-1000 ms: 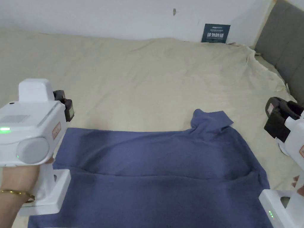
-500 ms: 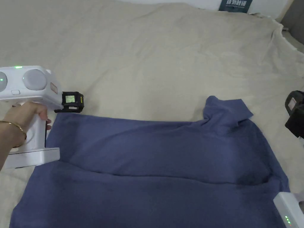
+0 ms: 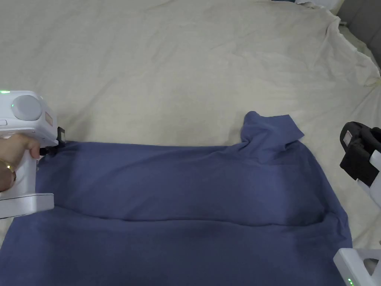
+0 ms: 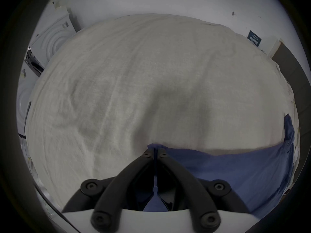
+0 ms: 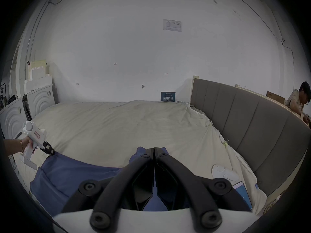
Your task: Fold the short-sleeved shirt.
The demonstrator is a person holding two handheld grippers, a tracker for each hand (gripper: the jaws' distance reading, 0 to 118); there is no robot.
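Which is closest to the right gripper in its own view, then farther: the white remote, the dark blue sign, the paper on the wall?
1. White remote, on the bed sheet, to the right.
2. Dark blue sign, at the bed's far edge.
3. Paper, high on the wall.

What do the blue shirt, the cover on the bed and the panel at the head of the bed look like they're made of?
The blue shirt looks like soft matte knit, perhaps cotton: it drapes and creases limply. The bed cover looks like cream woven cloth, dull and finely wrinkled. The headboard seems padded grey upholstery, with seams dividing it into panels; whether fabric or faux leather I cannot tell.
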